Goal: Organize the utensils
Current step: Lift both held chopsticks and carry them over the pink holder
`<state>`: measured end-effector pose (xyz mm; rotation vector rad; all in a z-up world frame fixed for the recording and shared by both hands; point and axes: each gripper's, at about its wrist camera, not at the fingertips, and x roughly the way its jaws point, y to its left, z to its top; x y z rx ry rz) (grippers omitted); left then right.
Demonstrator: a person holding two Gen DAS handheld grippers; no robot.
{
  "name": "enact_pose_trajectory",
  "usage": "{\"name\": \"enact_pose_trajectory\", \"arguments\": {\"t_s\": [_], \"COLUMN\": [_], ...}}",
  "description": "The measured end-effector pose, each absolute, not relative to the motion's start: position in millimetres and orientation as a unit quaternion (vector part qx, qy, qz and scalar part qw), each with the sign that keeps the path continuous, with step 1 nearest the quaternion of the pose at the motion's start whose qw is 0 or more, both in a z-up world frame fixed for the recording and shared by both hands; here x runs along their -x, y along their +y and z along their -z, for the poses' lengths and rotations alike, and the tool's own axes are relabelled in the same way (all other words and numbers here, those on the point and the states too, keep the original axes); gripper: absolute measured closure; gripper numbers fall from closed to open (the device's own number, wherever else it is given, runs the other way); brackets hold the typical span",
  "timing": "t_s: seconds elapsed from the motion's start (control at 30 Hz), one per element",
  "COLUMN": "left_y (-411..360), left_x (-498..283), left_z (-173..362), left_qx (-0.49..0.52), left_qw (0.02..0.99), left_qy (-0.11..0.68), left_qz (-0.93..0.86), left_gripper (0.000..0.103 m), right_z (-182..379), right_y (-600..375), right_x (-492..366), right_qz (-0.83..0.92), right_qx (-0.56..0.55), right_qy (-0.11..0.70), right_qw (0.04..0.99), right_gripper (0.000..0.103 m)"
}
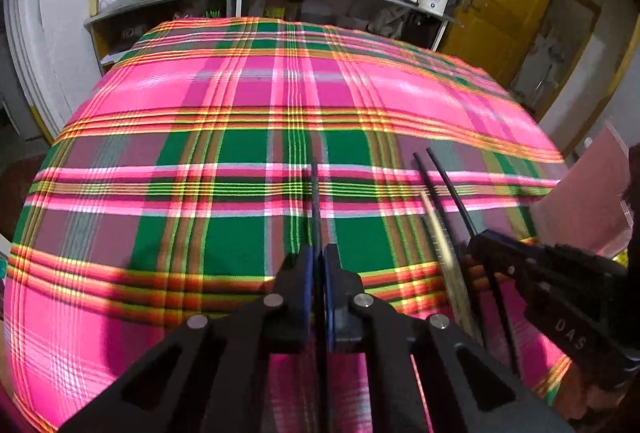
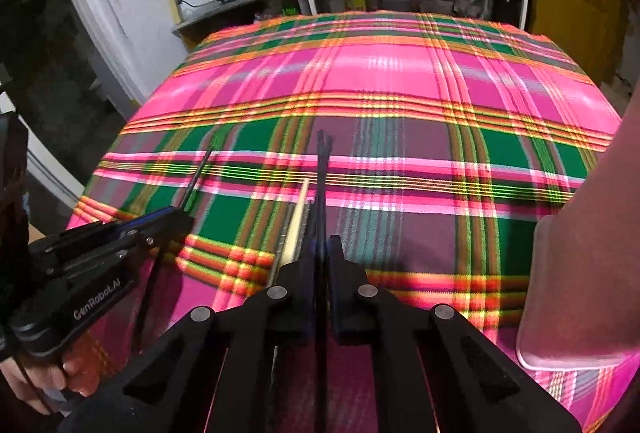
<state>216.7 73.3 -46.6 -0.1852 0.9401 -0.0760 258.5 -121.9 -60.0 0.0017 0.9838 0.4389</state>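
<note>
Left claw clamped on one black chopstick. Right claw clamped on black pair, above plaid surface.

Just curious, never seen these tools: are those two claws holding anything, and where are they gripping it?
Yes. The left gripper pinches one black chopstick near its lower end; the right gripper is shut on two black chopsticks, also low down.

A single chopstick lies left of the chopstick pair on the tablecloth.
</note>
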Motion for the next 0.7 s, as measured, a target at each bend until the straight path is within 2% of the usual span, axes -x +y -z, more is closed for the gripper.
{"name": "enact_pose_trajectory", "arguments": {"t_s": [0.7], "left_y": [66.9], "left_x": [-142.8], "left_z": [-64.1], "left_qx": [0.103], "left_qw": [0.924], "left_qy": [0.358], "left_qz": [0.089], "left_gripper": [0.097], "right_z": [-41.5], "right_y": [-158.0], "right_x": [-180.6], "right_qz": [-0.250], "right_qx": [-0.030], "right_qy": [0.370], "right_qw": [0.894], "right_gripper": [0.098]}}
